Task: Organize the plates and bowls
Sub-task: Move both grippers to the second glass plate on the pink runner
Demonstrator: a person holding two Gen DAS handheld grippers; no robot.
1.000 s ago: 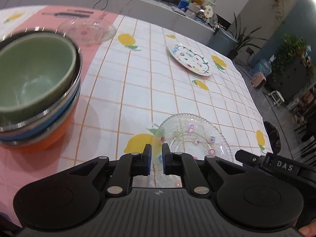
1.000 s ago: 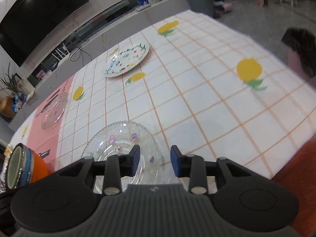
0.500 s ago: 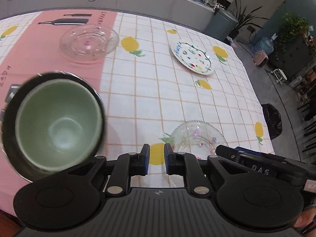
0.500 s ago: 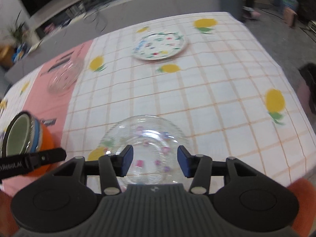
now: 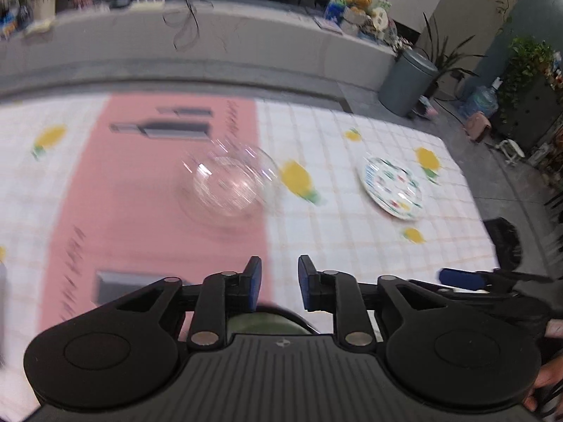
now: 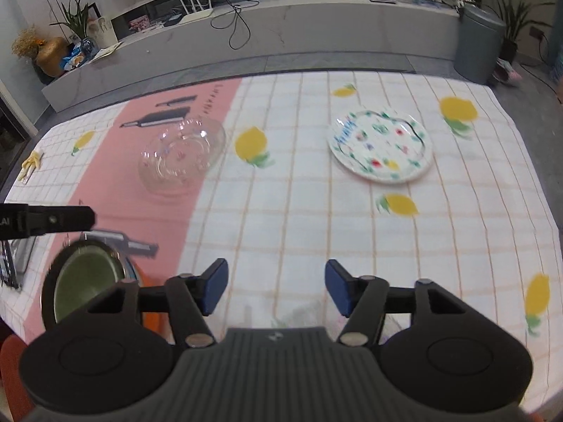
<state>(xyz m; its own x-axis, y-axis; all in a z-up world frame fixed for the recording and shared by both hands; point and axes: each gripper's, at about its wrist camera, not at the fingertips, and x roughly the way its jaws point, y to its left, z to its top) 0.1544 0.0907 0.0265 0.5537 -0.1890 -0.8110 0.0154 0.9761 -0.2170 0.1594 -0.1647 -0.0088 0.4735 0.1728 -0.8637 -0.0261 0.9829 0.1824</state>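
Observation:
A clear glass plate (image 5: 230, 186) lies on the pink strip of the tablecloth; it also shows in the right wrist view (image 6: 181, 156). A white floral plate (image 6: 380, 146) lies at the far right, also in the left wrist view (image 5: 390, 190). A stack of bowls with a green bowl on top (image 6: 86, 290) stands at near left; only its rim (image 5: 267, 321) shows under my left gripper. Another glass plate (image 6: 299, 316) is mostly hidden under my right gripper. My left gripper (image 5: 279, 286) is slightly open and empty. My right gripper (image 6: 276, 290) is wide open and empty.
The table wears a checked lemon-print cloth (image 6: 281, 211). A grey bin (image 6: 478, 44) and potted plants stand beyond the far right corner. A low grey ledge (image 6: 281, 35) with cables and a router runs behind the table. A dark tray edge (image 6: 17, 256) sits at left.
Both grippers have lifted and tilted up toward the far side. My right gripper's jaws have opened wider; my left jaws have opened a little. The near glass plate slid under the right gripper's view.

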